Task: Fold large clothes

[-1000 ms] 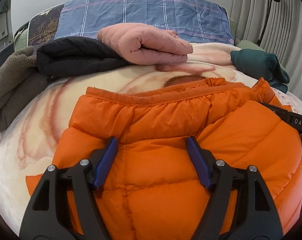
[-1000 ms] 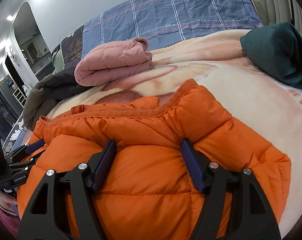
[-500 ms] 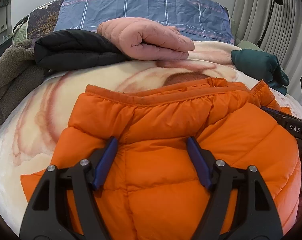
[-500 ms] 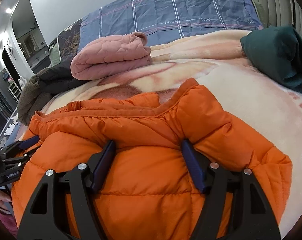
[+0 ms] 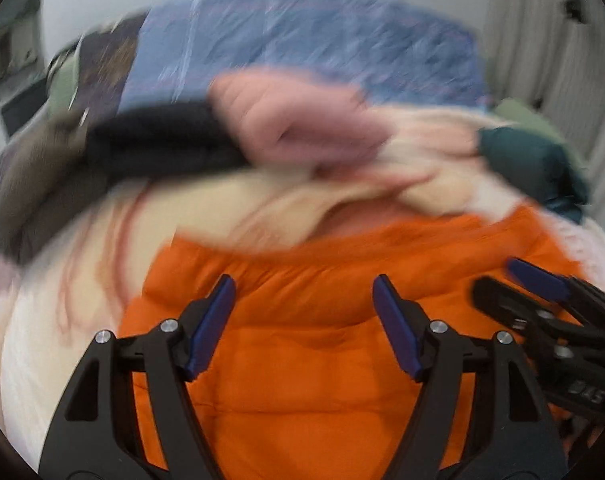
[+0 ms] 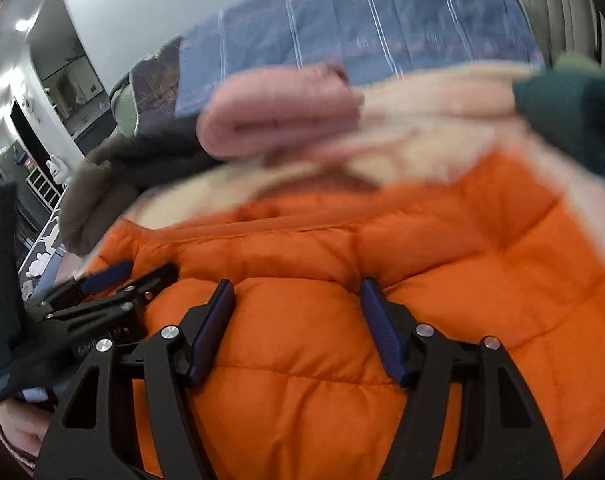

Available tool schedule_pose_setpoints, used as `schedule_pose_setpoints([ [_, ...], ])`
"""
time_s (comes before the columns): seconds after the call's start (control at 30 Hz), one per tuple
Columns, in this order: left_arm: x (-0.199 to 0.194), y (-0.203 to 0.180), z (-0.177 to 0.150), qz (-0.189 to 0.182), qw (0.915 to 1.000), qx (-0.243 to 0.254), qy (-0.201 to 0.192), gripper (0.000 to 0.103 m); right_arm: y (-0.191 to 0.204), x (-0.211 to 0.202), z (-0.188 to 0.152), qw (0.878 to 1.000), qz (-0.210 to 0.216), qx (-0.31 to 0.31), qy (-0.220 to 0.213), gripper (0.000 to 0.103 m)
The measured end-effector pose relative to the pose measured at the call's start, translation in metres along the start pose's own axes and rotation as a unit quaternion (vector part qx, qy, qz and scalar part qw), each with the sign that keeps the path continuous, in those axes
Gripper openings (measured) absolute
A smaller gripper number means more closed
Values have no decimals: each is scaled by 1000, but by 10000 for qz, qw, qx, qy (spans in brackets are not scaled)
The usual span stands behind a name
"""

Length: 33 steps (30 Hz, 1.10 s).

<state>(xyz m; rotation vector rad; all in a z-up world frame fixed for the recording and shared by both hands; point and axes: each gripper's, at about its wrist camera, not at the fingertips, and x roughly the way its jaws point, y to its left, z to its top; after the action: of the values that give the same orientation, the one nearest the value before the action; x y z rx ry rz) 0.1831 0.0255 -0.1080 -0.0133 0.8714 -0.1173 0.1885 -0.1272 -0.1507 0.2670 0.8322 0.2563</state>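
An orange puffer jacket [image 5: 310, 360] lies on a cream blanket [image 5: 82, 280] and fills the lower half of both wrist views. My left gripper [image 5: 302, 284] has a puffy panel of the jacket bulging between its blue pads, which press on it. My right gripper [image 6: 296, 284] holds another panel of the jacket [image 6: 302, 340] the same way, and its jaws are closing on it. The two grippers are close together: the right one shows at the right of the left wrist view, the left one at the left of the right wrist view. Both pictures are motion-blurred.
A folded pink garment [image 5: 294, 120], a black one [image 5: 158, 140] and a dark green one [image 5: 530, 164] lie beyond the jacket, before a blue plaid pillow [image 5: 302, 40]. A hand [image 6: 14, 428] shows at the lower left. The bed edge drops off at left.
Both grippers have shifted with the jacket still between their pads. They are now nearer each other, and the background has slid and blurred.
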Motion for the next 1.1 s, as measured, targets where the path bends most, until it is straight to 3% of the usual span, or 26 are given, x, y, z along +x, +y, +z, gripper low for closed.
schedule_pose_setpoints([
  [0.03,14,10,-6,5,9996,-168,222,73,0,1,-1,10000,-12,-31,3,66],
  [0.1,22,28,-12,-373,9976,-537,231,73,5,4,-4,9996,-151,-244,5,67],
  [0.3,22,16,-21,-57,9997,-219,32,74,7,13,-13,9984,-373,-406,-78,67],
  [0.5,29,16,-21,-44,9998,-174,50,74,10,20,-13,9973,-530,-514,14,67],
  [0.67,32,17,-23,-113,9998,-155,108,74,17,-13,-13,9976,-626,-299,-33,65],
  [0.77,31,17,-25,-107,9998,-107,88,74,37,-57,-30,9978,-285,-552,-235,62],
  [0.83,30,18,-25,-145,9998,-139,78,74,48,-68,-47,9956,-305,-867,-191,55],
  [0.97,29,18,-25,-187,9997,-165,64,74,40,-41,-91,9902,-639,-1240,-10,52],
  [1.1,29,16,-26,-185,9997,-117,66,75,36,-36,-89,9915,-579,-1162,95,52],
])
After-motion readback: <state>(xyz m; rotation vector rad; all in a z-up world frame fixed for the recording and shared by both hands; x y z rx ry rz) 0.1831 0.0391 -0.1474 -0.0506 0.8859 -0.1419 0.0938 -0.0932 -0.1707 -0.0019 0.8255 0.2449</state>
